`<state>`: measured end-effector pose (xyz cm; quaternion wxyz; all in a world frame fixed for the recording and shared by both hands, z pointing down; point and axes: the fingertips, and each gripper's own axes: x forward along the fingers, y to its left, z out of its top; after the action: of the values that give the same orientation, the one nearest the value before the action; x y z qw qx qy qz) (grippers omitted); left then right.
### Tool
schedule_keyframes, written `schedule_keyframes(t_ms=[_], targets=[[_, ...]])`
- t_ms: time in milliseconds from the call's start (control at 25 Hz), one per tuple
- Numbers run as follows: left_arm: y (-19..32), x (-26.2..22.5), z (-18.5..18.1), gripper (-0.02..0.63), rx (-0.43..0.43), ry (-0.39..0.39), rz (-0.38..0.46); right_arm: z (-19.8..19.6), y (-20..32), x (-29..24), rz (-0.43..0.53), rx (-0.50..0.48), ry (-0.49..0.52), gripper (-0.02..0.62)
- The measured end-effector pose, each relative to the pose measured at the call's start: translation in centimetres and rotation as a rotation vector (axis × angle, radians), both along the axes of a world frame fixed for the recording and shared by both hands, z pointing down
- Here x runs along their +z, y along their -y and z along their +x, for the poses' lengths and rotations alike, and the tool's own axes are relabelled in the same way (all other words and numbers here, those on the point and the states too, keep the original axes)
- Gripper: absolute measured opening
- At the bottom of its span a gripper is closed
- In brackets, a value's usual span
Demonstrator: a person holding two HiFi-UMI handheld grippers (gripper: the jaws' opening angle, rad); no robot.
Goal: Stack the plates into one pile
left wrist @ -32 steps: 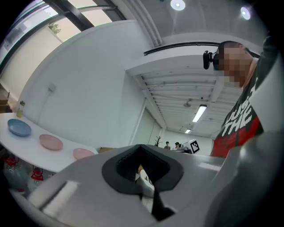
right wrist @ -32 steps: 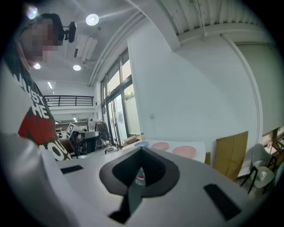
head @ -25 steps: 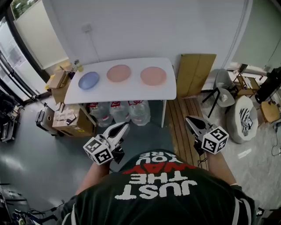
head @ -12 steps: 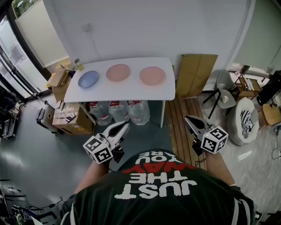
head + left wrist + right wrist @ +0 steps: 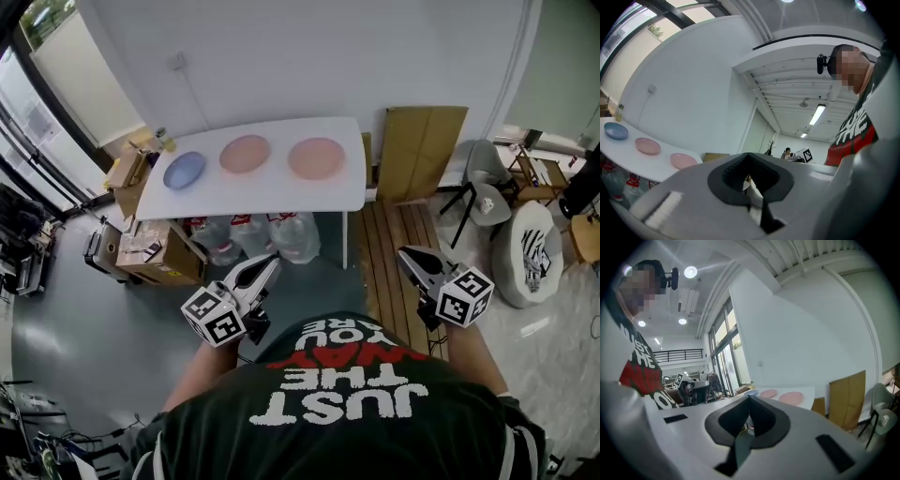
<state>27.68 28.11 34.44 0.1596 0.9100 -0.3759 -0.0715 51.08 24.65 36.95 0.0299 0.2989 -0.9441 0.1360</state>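
Lying well beyond left tool (image 5: 273, 260): plates (image 5: 245, 154)

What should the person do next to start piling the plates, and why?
Probably step closer to the white table. The blue plate, middle pink plate and right pink plate lie apart in a row there, and the left tongs and right tongs are shut, empty and well short of them.

The table (image 5: 272, 192) looks smooth and white, the plates (image 5: 316, 157) matt, the floor (image 5: 84, 347) glossy.
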Motion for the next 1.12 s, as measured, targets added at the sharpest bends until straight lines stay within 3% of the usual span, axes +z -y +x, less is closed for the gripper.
schedule_keyframes(t_ms=[200,440,800,960,1120], targets=[[2.3,1.0,1.4,0.008,0.012,0.015,-0.019,1.1,2.2,1.4,-0.027,-0.008,-0.002,0.006],[9.4,2.9,-1.4,0.008,0.033,-0.018,-0.050,-1.6,8.2,2.9,-0.048,0.001,-0.034,0.006],[30.7,8.0,-10.1,0.008,0.196,-0.032,-0.071,-11.8,26.1,3.8,-0.027,0.133,-0.020,0.006],[38.5,8.7,-12.4,0.008,0.270,0.008,-0.114,-15.6,33.8,2.3,-0.013,0.159,-0.049,0.006],[44.1,10.7,-13.3,0.008,0.297,0.037,-0.167,-16.9,40.2,2.1,-0.018,0.179,-0.063,0.006]])
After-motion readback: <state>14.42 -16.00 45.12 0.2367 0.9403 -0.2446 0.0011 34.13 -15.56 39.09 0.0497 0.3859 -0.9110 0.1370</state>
